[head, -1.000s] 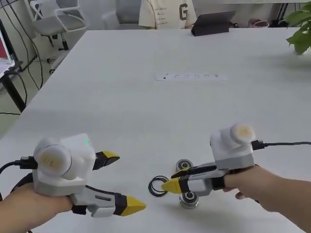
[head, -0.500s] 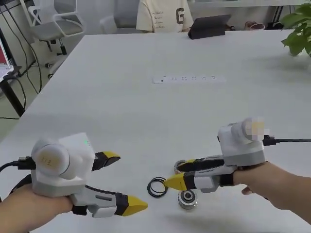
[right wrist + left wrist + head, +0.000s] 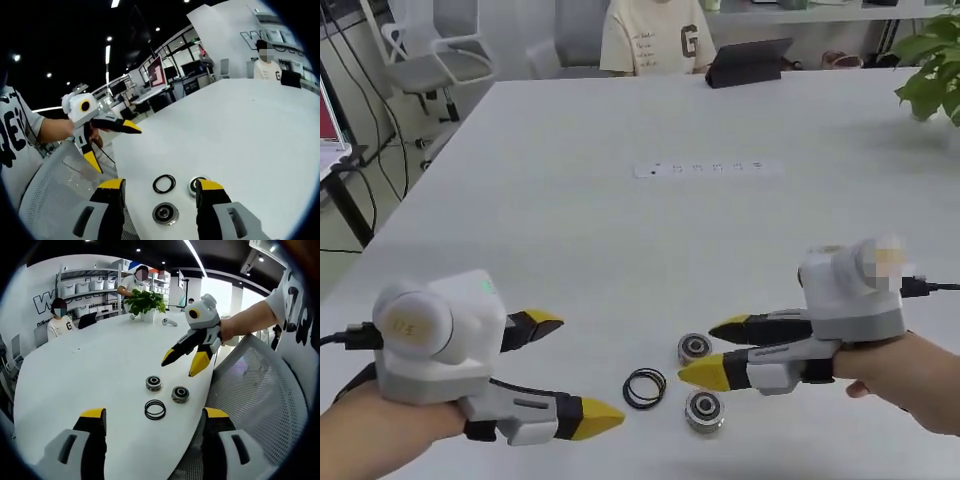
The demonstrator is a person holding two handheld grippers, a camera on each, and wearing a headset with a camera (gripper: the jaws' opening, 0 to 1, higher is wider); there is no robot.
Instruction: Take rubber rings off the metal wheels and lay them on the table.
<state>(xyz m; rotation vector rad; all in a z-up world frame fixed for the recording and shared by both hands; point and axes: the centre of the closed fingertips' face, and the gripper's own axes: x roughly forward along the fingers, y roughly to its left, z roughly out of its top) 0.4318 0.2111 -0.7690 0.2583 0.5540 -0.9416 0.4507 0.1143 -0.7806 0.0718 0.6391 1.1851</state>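
**Ana:** What just changed?

**Ben:** A second ago the right gripper (image 3: 178, 368) was low over the 2 metal wheels (image 3: 695, 347). Now it has pulled back to the side, and both wheels show.

**Ana:** Is it holding anything?

**Ben:** No. Its fingers (image 3: 111, 184) are spread apart with nothing between them. The left gripper (image 3: 588, 368) is spread wide too, with nothing in it.

**Ana:** Where are the rubber rings (image 3: 645, 388)?

**Ben:** Flat on the white worktop (image 3: 620, 230), just beside the wheels and between the 2 grippers. They are thin and black, and 1 lies partly on the other.

**Ana:** And the wheels?

**Ben:** Small, round, shiny silver, lying flat. I see no rubber left on them — so I think the job is about done.
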